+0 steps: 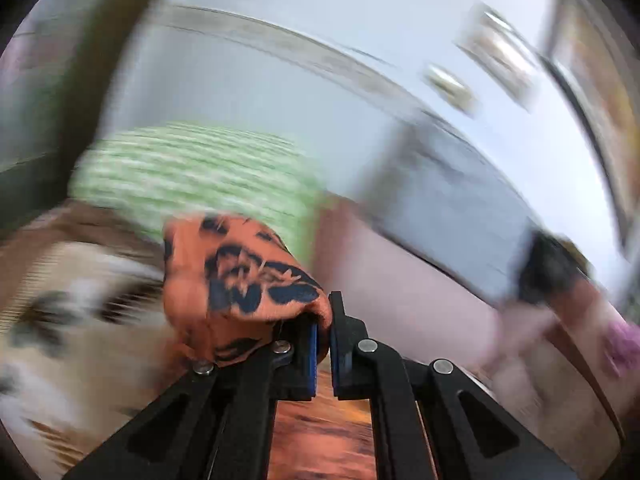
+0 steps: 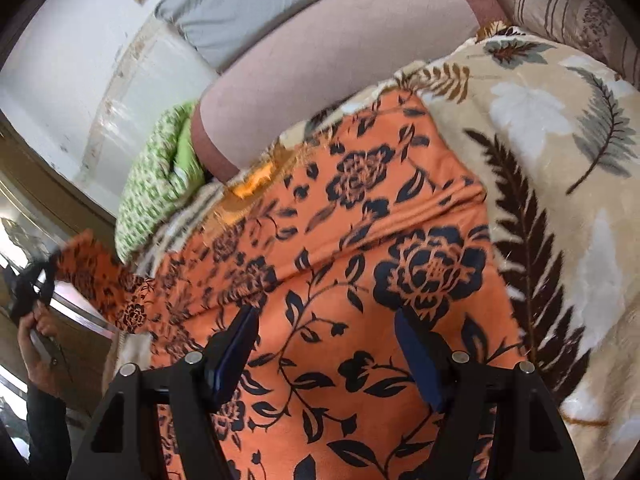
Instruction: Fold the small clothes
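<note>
left wrist view is motion-blurred: green cloth (image 1: 192,172), blanket (image 1: 60,300), wall all smeared. orange cloth (image 1: 240,280) bunches over one left gripper (image 1: 324,320) finger, hiding its tip. right wrist view: orange cloth (image 2: 360,260) cut off at bottom edge, green cloth (image 2: 160,176) partly hidden behind pillow (image 2: 320,60).

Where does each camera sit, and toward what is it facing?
Left wrist: sits on the left gripper, whose fingers pinch a bunched edge of the orange floral garment; the blurred background shows a green patterned cloth.
Right wrist: sits on the right gripper, fingers spread, looking down on the garment spread over the leaf-print blanket; the person's left hand shows at far left.
Shared: the garment, green cloth, blanket.
</note>
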